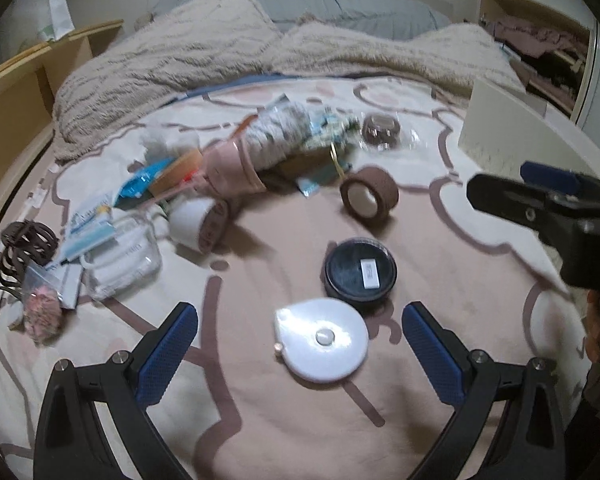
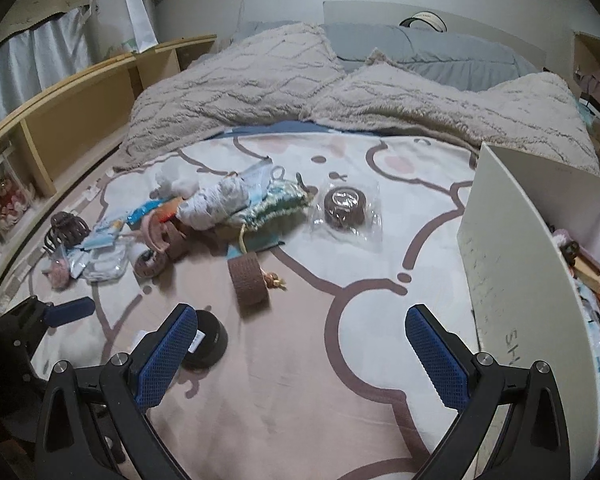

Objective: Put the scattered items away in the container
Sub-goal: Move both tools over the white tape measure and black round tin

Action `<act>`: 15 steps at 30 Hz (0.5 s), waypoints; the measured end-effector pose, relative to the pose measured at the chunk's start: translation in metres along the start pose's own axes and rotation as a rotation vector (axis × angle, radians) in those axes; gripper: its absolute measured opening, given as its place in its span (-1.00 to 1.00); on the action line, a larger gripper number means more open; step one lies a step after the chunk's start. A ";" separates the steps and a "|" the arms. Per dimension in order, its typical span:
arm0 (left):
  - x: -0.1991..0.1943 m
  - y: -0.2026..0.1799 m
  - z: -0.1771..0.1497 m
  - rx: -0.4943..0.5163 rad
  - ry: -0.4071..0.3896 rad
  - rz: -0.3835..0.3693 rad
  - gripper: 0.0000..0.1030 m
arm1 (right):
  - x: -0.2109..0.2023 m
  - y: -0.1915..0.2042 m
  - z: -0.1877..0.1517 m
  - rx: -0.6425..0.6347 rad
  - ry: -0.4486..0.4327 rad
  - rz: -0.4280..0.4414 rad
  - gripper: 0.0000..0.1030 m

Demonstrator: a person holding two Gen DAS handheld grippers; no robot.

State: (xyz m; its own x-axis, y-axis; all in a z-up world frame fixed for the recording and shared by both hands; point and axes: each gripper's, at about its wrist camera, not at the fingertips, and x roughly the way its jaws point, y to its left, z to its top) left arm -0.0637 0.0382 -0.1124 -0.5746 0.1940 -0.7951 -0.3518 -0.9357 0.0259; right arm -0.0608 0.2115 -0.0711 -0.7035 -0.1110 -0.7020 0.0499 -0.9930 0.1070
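The left gripper (image 1: 300,354) hangs with its jaws spread wide over a white teardrop-shaped tape measure (image 1: 322,339) that lies flat on the bedspread (image 1: 440,240) between the blue finger pads (image 1: 168,360) without touching either. Just beyond the tape measure sits a round black jar (image 1: 360,271) with a small white label on its lid, and farther on a roll of brown tape (image 1: 369,196) stands on its edge. The right gripper (image 2: 302,356) is also wide apart and holds nothing, hovering above a bare stretch of the bedspread with the black jar partly hidden behind its left finger. The white container (image 2: 516,272) stands to the right, its near wall upright, and packets and small items show inside it. Across the left of the bed lies a loose heap: a brown claw hair clip (image 1: 26,248), clear zip pouches (image 1: 120,258), a pink clip (image 1: 230,170) and what may be a knitted drawstring bag (image 2: 278,204), blurred in the left view. A dark brown scrunchie sealed in a clear wrapper (image 2: 346,206) lies apart from the heap, toward the container.
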 end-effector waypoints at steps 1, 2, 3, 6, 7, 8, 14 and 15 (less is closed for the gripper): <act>0.004 -0.002 -0.002 0.005 0.012 0.002 0.99 | 0.002 0.000 -0.001 -0.001 0.004 -0.001 1.00; 0.007 -0.003 -0.003 0.007 0.021 0.005 0.99 | 0.004 -0.001 -0.003 -0.001 0.009 -0.002 1.00; 0.010 -0.003 -0.004 0.009 0.028 0.007 0.99 | 0.006 -0.002 -0.004 -0.002 0.014 -0.003 1.00; 0.018 -0.003 -0.007 0.008 0.051 0.016 0.99 | 0.012 -0.004 -0.008 0.002 0.028 0.001 1.00; 0.020 -0.002 -0.008 0.007 0.058 0.021 0.99 | 0.013 -0.004 -0.010 0.004 0.032 0.002 1.00; 0.023 -0.001 -0.009 0.006 0.066 0.026 0.99 | 0.015 -0.005 -0.011 0.006 0.038 0.002 1.00; 0.032 0.007 -0.010 -0.032 0.089 0.022 0.99 | 0.019 -0.009 -0.016 0.022 0.050 0.006 1.00; 0.034 0.008 -0.011 -0.035 0.091 0.020 0.99 | 0.020 -0.010 -0.016 0.025 0.051 0.010 1.00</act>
State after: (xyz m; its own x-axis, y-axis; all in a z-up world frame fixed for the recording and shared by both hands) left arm -0.0780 0.0342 -0.1458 -0.5111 0.1491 -0.8465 -0.3136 -0.9493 0.0221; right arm -0.0638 0.2182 -0.0977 -0.6661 -0.1236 -0.7356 0.0389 -0.9906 0.1313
